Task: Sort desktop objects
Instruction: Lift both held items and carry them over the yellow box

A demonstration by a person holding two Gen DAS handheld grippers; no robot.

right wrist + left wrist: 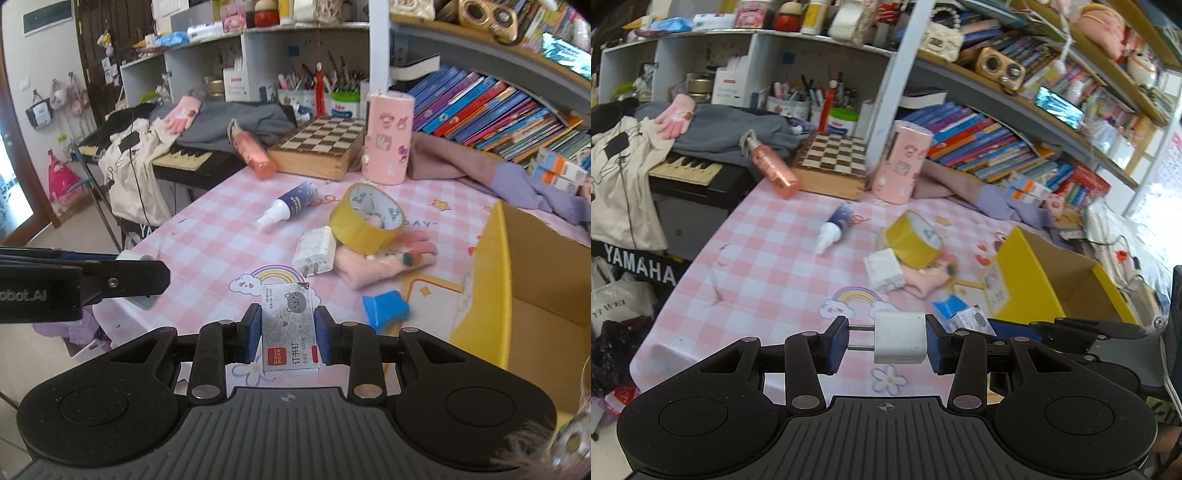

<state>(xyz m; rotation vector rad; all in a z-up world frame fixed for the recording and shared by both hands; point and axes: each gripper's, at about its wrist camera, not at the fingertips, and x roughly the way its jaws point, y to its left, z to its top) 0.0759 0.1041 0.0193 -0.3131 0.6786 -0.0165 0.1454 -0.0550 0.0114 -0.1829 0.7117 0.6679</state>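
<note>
My right gripper (284, 334) jaws clamp the staple box (288, 328), long axis along the fingers; the carton (498, 273) lies at two o'clock. My left gripper (886, 343) pinches a charger (900, 342), farther from it.

Bright, even daylight, glare blown out at the far right edge, strong fisheye bending, soft blur toward edges

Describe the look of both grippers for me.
Both are matte black. Each has two hinged link arms with silver rivets, blue rubber pads at the tips, and a ribbed base with a round disc each side. The left gripper and right gripper match. White lettering marks the left one's side.
</note>
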